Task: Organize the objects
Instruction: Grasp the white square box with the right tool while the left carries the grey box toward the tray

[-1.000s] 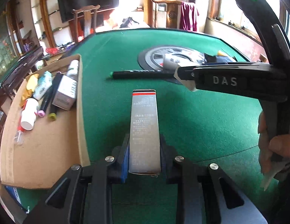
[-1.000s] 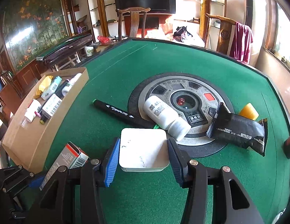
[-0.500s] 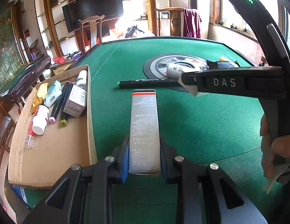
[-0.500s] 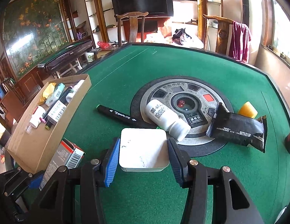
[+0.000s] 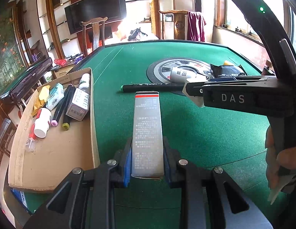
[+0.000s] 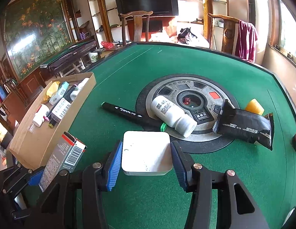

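Observation:
My left gripper [image 5: 147, 152] is shut on a tall grey carton with a red band [image 5: 147, 129] and holds it over the green felt, just right of the cardboard tray [image 5: 92, 114]. In the right wrist view that carton [image 6: 62, 160] sits at the lower left, beside the tray [image 6: 52, 133]. My right gripper [image 6: 146, 152] is shut on a flat white square box [image 6: 147, 152], with a blue pad on each side. It hangs above the felt, near a black marker [image 6: 128, 114] and a white bottle [image 6: 172, 116].
The tray holds several items: markers, a small box, bottles and packets. A black snack packet [image 6: 245, 126] and a yellow object [image 6: 254, 106] lie by the table's round centre panel [image 6: 186, 87]. A hand [image 5: 281, 156] grips the right tool's handle. Chairs stand behind the table.
The left gripper has tipped slightly with the grey carton still in it, so the tray and marker sit a little differently in its view. The right gripper has kept still.

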`<control>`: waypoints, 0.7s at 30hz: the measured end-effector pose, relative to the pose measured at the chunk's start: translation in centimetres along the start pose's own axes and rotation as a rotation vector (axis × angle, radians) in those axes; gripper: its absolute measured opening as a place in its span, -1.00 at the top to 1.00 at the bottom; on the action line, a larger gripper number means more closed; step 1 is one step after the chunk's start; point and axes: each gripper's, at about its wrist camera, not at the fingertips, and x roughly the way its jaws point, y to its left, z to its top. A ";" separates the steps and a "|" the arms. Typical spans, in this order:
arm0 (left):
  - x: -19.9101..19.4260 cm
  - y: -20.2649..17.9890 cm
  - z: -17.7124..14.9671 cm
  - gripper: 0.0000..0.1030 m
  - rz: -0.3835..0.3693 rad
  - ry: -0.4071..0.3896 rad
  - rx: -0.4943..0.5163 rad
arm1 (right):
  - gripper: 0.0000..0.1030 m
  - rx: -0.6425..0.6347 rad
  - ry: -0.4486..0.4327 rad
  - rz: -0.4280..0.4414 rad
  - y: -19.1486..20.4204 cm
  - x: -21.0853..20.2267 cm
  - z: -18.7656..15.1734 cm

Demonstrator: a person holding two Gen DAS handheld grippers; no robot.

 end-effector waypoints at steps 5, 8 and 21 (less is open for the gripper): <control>-0.3 -0.1 0.0 0.49 0.006 -0.015 0.002 | -0.05 0.001 -0.006 0.004 0.0 -0.1 0.0; -0.7 -0.3 -0.1 0.49 0.009 -0.032 0.008 | -0.05 0.011 -0.010 0.005 -0.1 -0.3 -0.1; -2.9 1.7 -0.6 0.49 -0.070 -0.089 -0.039 | -0.06 0.099 -0.031 0.002 -0.6 -2.6 -2.6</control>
